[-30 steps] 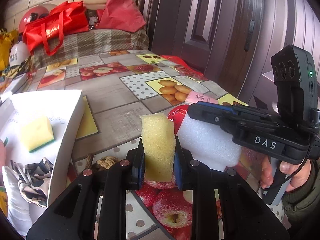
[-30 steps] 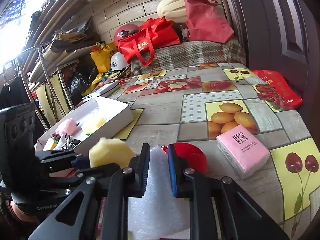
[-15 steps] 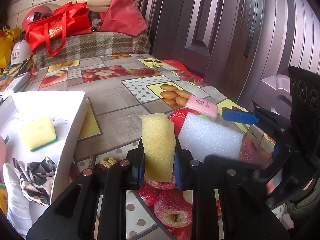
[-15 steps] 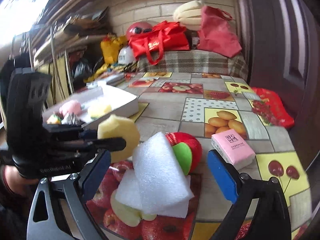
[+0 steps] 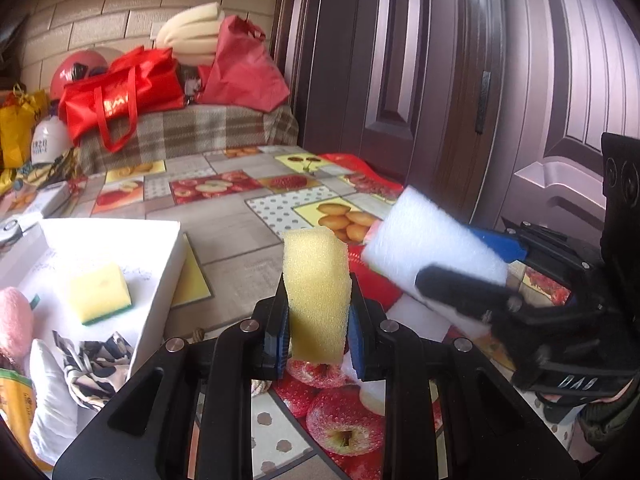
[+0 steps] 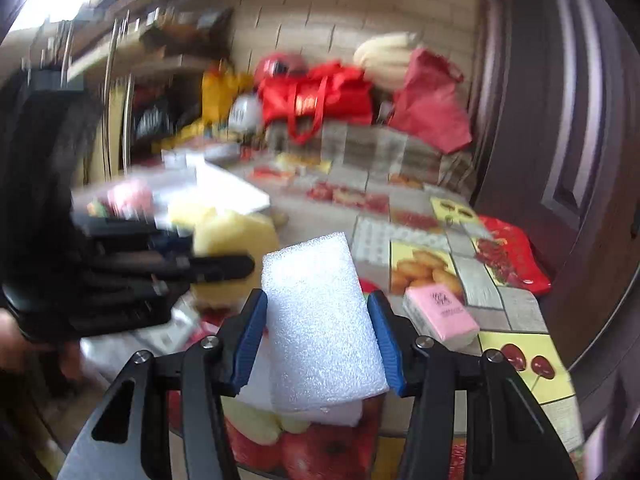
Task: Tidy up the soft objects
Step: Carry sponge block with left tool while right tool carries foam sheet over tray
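At the far left of the left wrist view a white open cardboard box (image 5: 160,264) sits on the fruit-patterned tablecloth (image 5: 232,224). Inside it lie a pink plush toy (image 5: 12,320), a small yellow sponge with a green scouring base (image 5: 99,293) and, nearer, a black-and-white patterned cloth (image 5: 92,364). In the middle, the left gripper (image 5: 318,336) is clenched on a tall yellow foam sponge block (image 5: 316,292), held upright between its blue pads above the cloth. To its right, the right gripper (image 5: 464,268) grasps a white foam packing block (image 5: 428,248) that is lifted and tilted, just beside the yellow block without touching it.

The right wrist view is blurred on its left side, where the left gripper (image 6: 224,256) and its yellow block (image 6: 236,236) show as smears. At centre the right gripper (image 6: 320,336) has both blue pads pressed against the sides of the white foam block (image 6: 320,320); a second white foam piece (image 6: 332,414) lies on the table beneath it. Further right a pink tissue packet (image 6: 440,312) rests on the tablecloth (image 6: 500,304), and a red plastic bag (image 6: 512,252) lies beyond it near the dark door (image 6: 568,128).
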Available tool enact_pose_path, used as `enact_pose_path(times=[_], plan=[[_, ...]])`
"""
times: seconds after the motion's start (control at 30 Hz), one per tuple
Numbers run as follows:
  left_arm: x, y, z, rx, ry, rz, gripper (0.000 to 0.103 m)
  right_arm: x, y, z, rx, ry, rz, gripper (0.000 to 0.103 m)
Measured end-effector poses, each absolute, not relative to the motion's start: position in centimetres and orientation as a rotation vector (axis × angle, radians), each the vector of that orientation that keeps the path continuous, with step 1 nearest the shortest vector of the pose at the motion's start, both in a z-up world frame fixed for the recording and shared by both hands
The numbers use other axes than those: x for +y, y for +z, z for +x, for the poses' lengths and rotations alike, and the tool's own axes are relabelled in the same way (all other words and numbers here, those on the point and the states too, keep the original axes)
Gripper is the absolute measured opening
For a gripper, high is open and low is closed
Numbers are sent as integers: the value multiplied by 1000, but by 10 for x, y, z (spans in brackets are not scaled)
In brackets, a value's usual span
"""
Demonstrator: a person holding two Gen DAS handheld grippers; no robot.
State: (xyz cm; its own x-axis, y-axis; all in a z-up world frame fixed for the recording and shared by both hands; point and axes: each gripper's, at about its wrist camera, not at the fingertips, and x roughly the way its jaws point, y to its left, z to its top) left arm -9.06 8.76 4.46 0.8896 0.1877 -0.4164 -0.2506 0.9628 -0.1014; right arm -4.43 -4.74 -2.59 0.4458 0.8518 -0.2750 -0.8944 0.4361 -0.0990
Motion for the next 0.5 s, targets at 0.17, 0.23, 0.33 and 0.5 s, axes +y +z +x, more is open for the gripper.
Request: enact_pose_path(times=[0.17,0.23,0.33,0.5], plan=[[76,49,-108,367,246,-72,23,-50,-19,-49,177,1092,-79,52],[77,50,-113,364,250,-66,23,-47,-17,-51,175,1091,-63,52],[83,50,-122,369,249,-88,23,-43,-17,-55,176,1095,-65,52],[90,50,-140,354,268,-111,23,-41,-18,-61,185,1106,-67,52]])
